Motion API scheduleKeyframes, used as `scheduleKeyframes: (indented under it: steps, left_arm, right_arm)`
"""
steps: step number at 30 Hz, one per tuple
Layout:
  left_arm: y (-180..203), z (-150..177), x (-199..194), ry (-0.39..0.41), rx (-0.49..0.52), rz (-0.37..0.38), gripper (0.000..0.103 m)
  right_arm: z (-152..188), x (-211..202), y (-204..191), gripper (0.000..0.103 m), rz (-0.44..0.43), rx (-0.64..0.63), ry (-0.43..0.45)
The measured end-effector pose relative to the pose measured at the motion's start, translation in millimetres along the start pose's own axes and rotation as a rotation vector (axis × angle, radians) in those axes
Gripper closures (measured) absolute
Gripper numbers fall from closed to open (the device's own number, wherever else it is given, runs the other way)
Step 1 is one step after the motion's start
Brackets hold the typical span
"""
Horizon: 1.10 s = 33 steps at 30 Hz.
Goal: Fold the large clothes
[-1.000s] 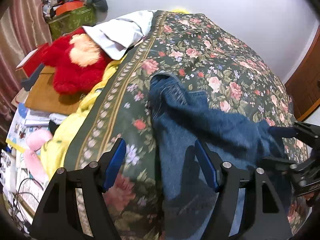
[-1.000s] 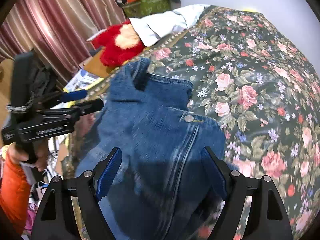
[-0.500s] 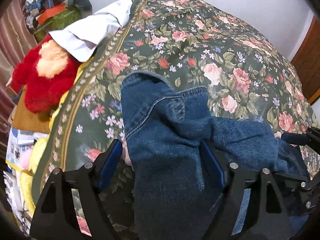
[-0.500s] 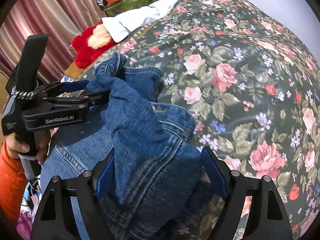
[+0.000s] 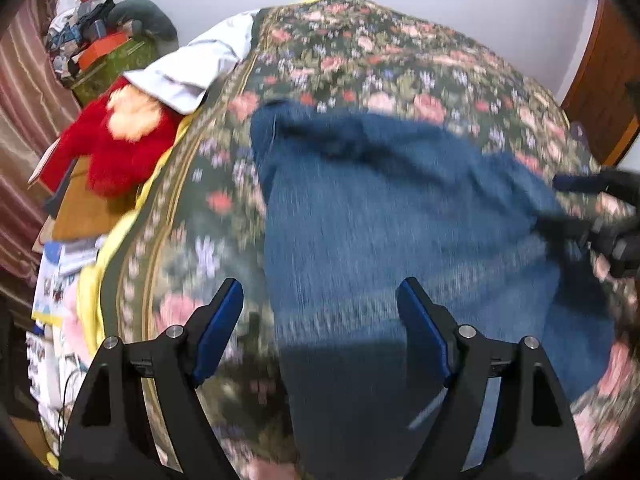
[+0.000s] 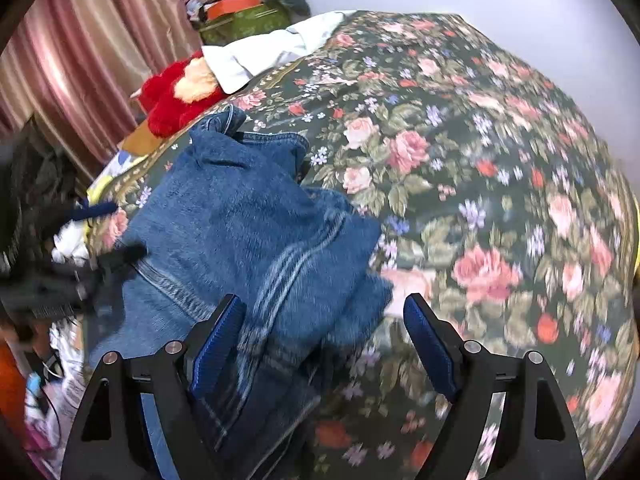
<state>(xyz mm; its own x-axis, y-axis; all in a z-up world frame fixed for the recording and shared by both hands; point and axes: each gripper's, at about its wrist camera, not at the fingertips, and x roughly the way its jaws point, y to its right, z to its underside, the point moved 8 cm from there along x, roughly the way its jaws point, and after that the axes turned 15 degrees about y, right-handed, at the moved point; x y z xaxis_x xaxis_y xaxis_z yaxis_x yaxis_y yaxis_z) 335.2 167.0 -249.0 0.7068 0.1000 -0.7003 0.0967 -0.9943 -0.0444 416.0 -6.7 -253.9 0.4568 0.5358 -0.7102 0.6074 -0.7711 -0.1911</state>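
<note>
The denim garment [image 6: 240,232], jeans by the look of the stitched seams and waistband, lies bunched on the floral bedspread [image 6: 480,160] near the bed's left edge, with one thick fold thrown over the rest. From the right wrist view the top layer sits crooked, its double-stitched seam running diagonally toward the camera. From the left wrist view the cloth is blurred, so finer creases there cannot be read.

The left hand-held gripper [image 5: 320,332] is spread wide above the denim and pinches nothing. The right hand-held gripper [image 6: 324,340] is likewise spread, its left finger over the cloth's near edge and its right finger over bare bedspread; it holds nothing either.

The step in hand appears to be squaring up the fold. To do it well, each gripper should probably take a corner or hem rather than the middle of a layer, since heavy denim slides and drags the lower layers along. Pinching through only the top layer, lifting slightly, and laying the edges to match would likely keep the stack flat. The red plush toy [image 6: 180,92] and white pillow [image 6: 264,52] lie well apart from the work.
</note>
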Motion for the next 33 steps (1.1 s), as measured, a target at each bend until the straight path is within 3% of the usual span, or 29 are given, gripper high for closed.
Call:
scheduleKeyframes:
  steps: [3, 9, 15, 23, 27, 33]
  left_arm:
    - [-6, 9, -17, 0.017, -0.044, -0.018, 0.023]
    - [-10, -4, -61, 0.082, -0.064, -0.038, 0.023]
    - [-4, -40, -138, 0.267, -0.063, -0.041, 0.023]
    - [22, -81, -273, 0.618, -0.071, -0.017, 0.023]
    - [38, -84, -327, 0.754, -0.07, -0.015, 0.023]
    - [52, -69, -365, 0.855, -0.069, -0.067, 0.022]
  right_arm:
    - [3, -17, -1, 0.022, -0.004, 0.028, -0.006]
    - [-11, -76, -19, 0.022, 0.003, -0.011, 0.107]
    - [-44, -166, -53, 0.022, -0.024, -0.049, 0.353]
    - [-67, -298, -94, 0.022, -0.053, -0.056, 0.699]
    - [-59, -341, -114, 0.022, -0.063, -0.06, 0.795]
    - [-31, -370, -138, 0.018, -0.02, -0.071, 0.878]
